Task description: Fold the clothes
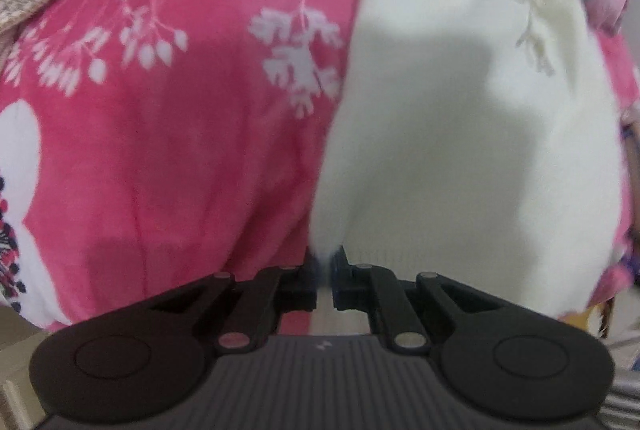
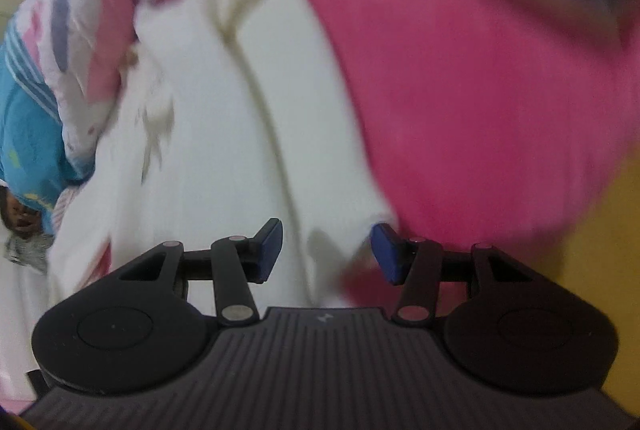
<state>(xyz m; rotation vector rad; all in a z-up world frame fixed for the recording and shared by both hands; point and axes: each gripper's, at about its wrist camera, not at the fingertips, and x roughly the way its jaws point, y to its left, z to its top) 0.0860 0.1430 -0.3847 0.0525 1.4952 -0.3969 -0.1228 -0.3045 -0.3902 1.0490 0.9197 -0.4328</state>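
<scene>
Left tongs [image 1: 325, 272] pinch white garment [image 1: 460, 110] hem; right tongs [image 2: 326, 250] wide, view blurred.

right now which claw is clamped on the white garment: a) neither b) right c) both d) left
d: the left claw has its jaws nearly together, pinching the edge of the white garment, while the right claw stands wide open, the cloth loose between its blue pads.
</scene>
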